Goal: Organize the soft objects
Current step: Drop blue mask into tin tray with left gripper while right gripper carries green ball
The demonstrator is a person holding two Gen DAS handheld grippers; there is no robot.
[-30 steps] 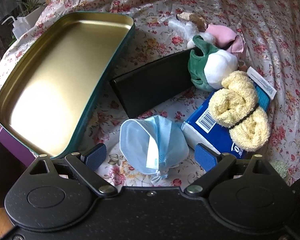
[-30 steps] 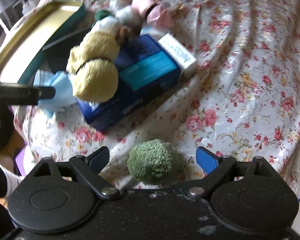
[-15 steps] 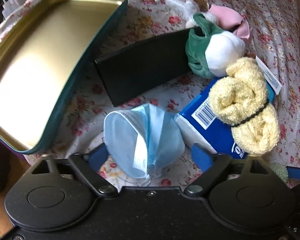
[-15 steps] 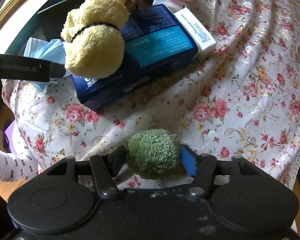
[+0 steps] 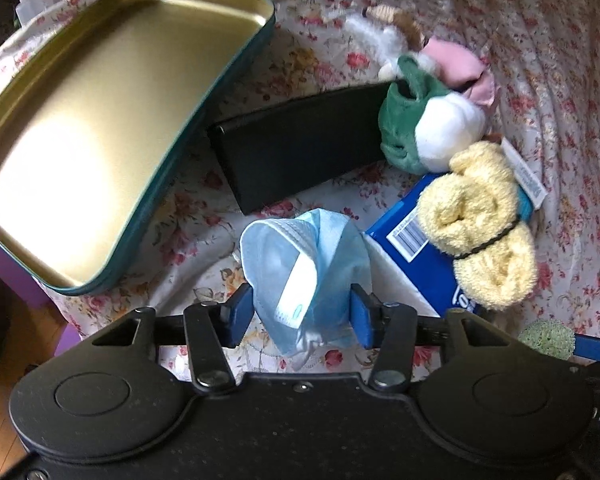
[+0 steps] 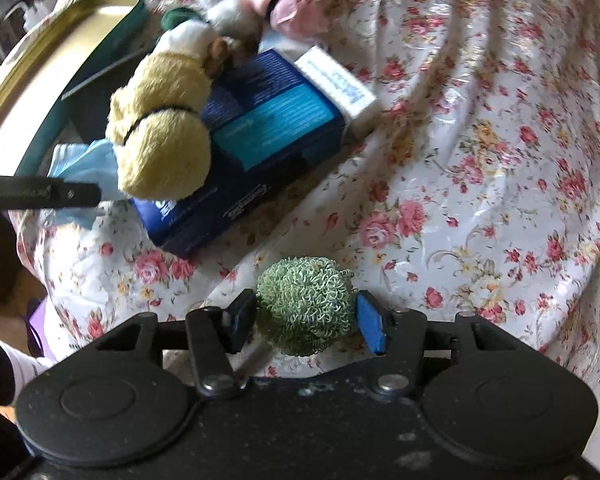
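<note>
- The gold metal tray [image 5: 100,128] with its teal rim is parked at the far left of the flowered tablecloth [image 6: 480,168], and nothing is seen lying in it.
- A black flat case [image 5: 300,152] is propped between the tray and the plush pile, just beyond the mask.
- A blue tissue pack [image 6: 268,140] is laid beside the mask, and a rolled yellow towel [image 5: 480,224] tied with a black band is resting on top of it.
- A green-and-white plush [image 5: 428,128] is tucked against the case's far end, with a pink cloth bundle [image 5: 456,64] and a white furry toy [image 5: 384,36] behind it.
- The light blue face mask [image 5: 312,268] is crumpled near the table edge and pinched by the left gripper [image 5: 302,314]; its jaws have just been closing and both blue pads are pressed into the fabric.
- The green curly scrubber ball [image 6: 306,304] is sat at the near edge of the cloth, well apart from the pile, and is squeezed by the right gripper [image 6: 306,318], whose jaws have just been closing too; pads are touching both sides.
- Bits of wooden floor [image 5: 4,440] and something purple [image 5: 8,272] are glimpsed under the table edge, plus a white patterned sleeve [image 6: 24,364] at the lower left of the right view.
</note>
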